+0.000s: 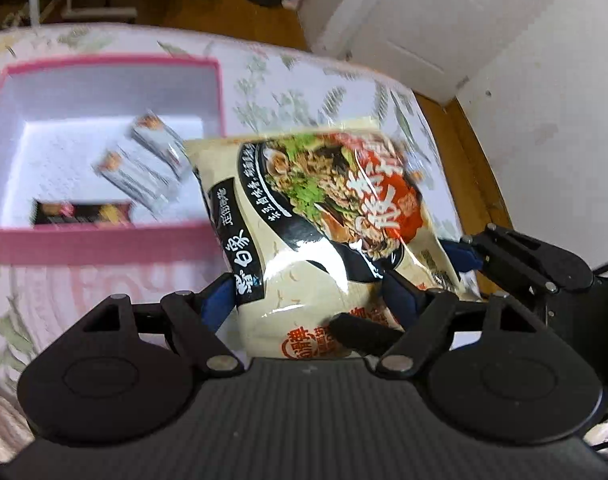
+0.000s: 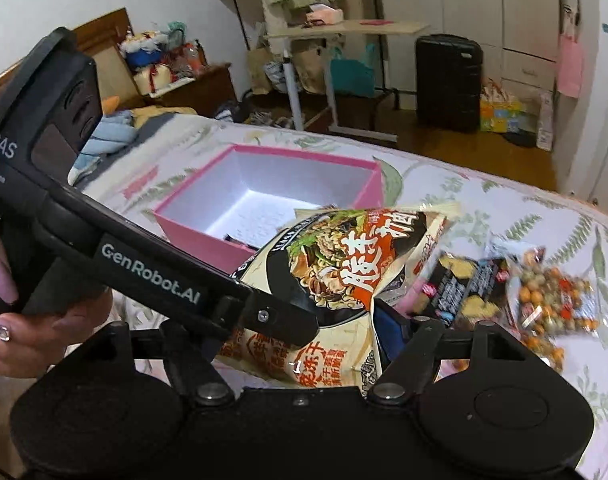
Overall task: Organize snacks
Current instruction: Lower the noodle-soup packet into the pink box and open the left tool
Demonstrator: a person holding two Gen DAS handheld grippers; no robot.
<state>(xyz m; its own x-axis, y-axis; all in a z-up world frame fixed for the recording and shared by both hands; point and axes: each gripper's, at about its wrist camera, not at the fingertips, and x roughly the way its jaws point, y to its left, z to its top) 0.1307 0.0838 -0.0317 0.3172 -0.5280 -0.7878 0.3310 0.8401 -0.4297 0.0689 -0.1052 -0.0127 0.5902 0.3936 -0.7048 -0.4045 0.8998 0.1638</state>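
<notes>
A cream instant-noodle packet [image 1: 320, 216] is held above the bed, right of the pink box [image 1: 104, 242]. My left gripper [image 1: 308, 300] is shut on its near end. My right gripper [image 2: 304, 320] grips the same packet [image 2: 344, 276] from the other side; its blue fingertip [image 1: 462, 254] shows in the left wrist view. The left gripper's body [image 2: 152, 276] crosses the right wrist view. The box [image 2: 208, 236] holds two silver packets [image 1: 144, 160] and a dark packet [image 1: 82, 214].
A dark cracker packet [image 2: 468, 284] and a clear bag of mixed nuts [image 2: 556, 304] lie on the floral bedspread [image 2: 504, 200] to the right. The bed's wooden edge [image 1: 476, 148] and a white door [image 1: 420, 20] are beyond.
</notes>
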